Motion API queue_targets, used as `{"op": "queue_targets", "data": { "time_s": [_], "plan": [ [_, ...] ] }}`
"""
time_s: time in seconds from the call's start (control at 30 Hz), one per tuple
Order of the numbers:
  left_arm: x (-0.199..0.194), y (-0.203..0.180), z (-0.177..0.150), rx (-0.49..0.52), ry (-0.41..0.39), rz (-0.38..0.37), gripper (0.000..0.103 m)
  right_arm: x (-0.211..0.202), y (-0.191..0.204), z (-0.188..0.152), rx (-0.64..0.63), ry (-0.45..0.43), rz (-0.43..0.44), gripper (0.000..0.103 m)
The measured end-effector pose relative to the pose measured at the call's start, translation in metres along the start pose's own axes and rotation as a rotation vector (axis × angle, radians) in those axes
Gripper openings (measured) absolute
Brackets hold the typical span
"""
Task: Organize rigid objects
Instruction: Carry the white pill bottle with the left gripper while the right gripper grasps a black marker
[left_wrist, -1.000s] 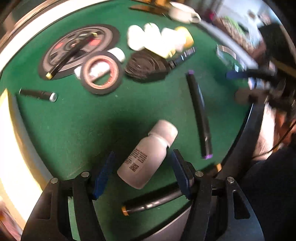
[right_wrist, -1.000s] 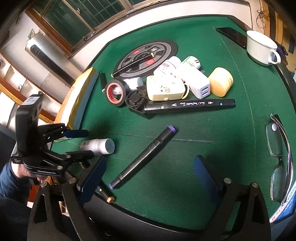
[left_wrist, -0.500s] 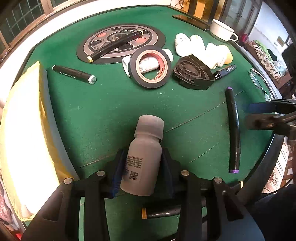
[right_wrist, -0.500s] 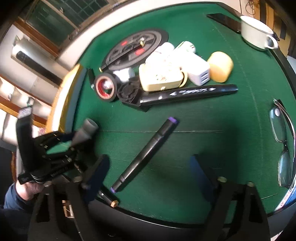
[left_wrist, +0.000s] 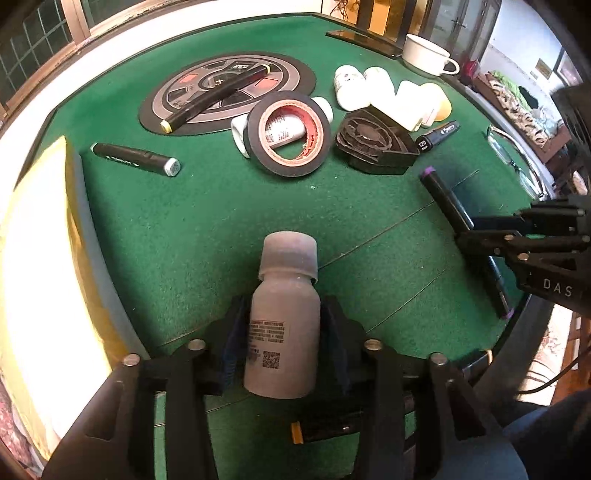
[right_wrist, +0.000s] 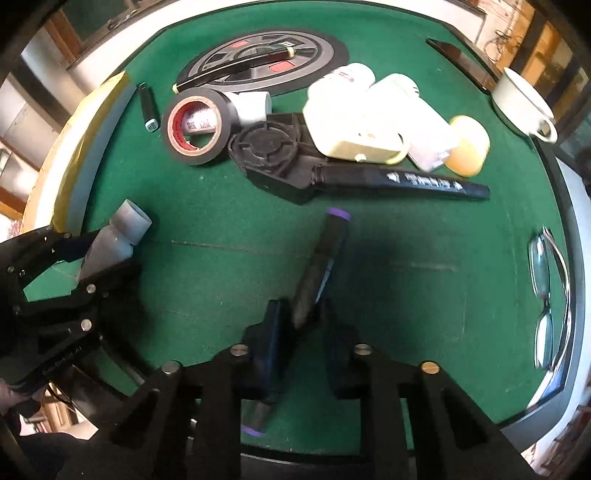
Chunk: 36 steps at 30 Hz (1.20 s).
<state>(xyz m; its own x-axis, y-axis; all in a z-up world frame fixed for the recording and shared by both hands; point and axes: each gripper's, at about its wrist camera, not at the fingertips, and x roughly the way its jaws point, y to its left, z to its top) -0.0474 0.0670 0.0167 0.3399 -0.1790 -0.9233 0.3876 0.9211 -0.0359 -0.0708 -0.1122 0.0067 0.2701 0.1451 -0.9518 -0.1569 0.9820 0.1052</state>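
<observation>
Now both my grippers have something, which they did not a second ago. My left gripper (left_wrist: 282, 354) had its jaws wide around the white bottle (left_wrist: 284, 325) lying on the felt; it has since closed on the body, and the bottle points cap-forward, seemingly clear of the table (left_wrist: 184, 229). Its jaws are easing open a little at this moment, though the pads look to be pressed on the bottle's sides. My right gripper (right_wrist: 299, 332) was standing wide over the purple-tipped marker (right_wrist: 325, 254); it has dropped and pinched down narrow on the barrel, nearer its rear end. Taking the tape roll (left_wrist: 288, 134) as my landmark, the bottle sits well nearer to me than it, and the marker nearer and off to its right. I judge both picks made, so carrying each towards the cluster by the tape comes next, watching the bottle's grip.
</observation>
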Motion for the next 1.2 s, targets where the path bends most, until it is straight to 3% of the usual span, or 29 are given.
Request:
{"op": "queue_targets", "data": {
  "time_s": [0.03, 0.07, 0.2, 0.27, 0.33, 0.47, 0.57, 0.67, 0.93, 1.2],
  "plan": [
    [0.002, -0.003, 0.001, 0.009, 0.008, -0.041, 0.074, -0.001, -0.004, -0.003, 0.019, -0.002, -0.001, 0.014],
    [0.003, -0.005, 0.001, 0.017, 0.016, -0.058, 0.08, -0.002, -0.009, -0.006, 0.039, -0.001, 0.006, 0.014],
    [0.006, -0.017, 0.0, 0.036, 0.006, -0.003, 0.082, -0.006, -0.013, -0.016, 0.035, -0.012, 0.013, 0.014],
    [0.004, -0.017, 0.0, 0.029, -0.03, 0.03, 0.073, -0.006, -0.013, -0.016, 0.012, -0.019, 0.013, 0.014],
    [0.001, -0.013, 0.004, 0.007, -0.046, 0.041, 0.032, -0.008, -0.014, -0.017, 0.0, -0.023, 0.036, 0.014],
    [0.001, -0.002, 0.007, -0.062, -0.032, -0.006, 0.032, -0.008, -0.016, -0.015, -0.032, -0.01, 0.096, 0.014],
    [-0.005, 0.006, 0.006, -0.151, -0.042, -0.064, 0.032, -0.009, -0.025, -0.011, -0.005, -0.03, 0.227, 0.014],
    [-0.013, 0.01, 0.006, -0.216, -0.063, -0.074, 0.032, -0.016, -0.033, -0.01, -0.021, -0.052, 0.284, 0.014],
    [-0.06, 0.014, 0.001, -0.328, -0.135, -0.001, 0.032, -0.029, -0.045, -0.013, -0.04, -0.089, 0.442, 0.014],
    [-0.112, 0.062, -0.016, -0.445, -0.234, 0.043, 0.032, -0.044, -0.011, 0.009, -0.101, -0.098, 0.545, 0.014]
  ]
}}
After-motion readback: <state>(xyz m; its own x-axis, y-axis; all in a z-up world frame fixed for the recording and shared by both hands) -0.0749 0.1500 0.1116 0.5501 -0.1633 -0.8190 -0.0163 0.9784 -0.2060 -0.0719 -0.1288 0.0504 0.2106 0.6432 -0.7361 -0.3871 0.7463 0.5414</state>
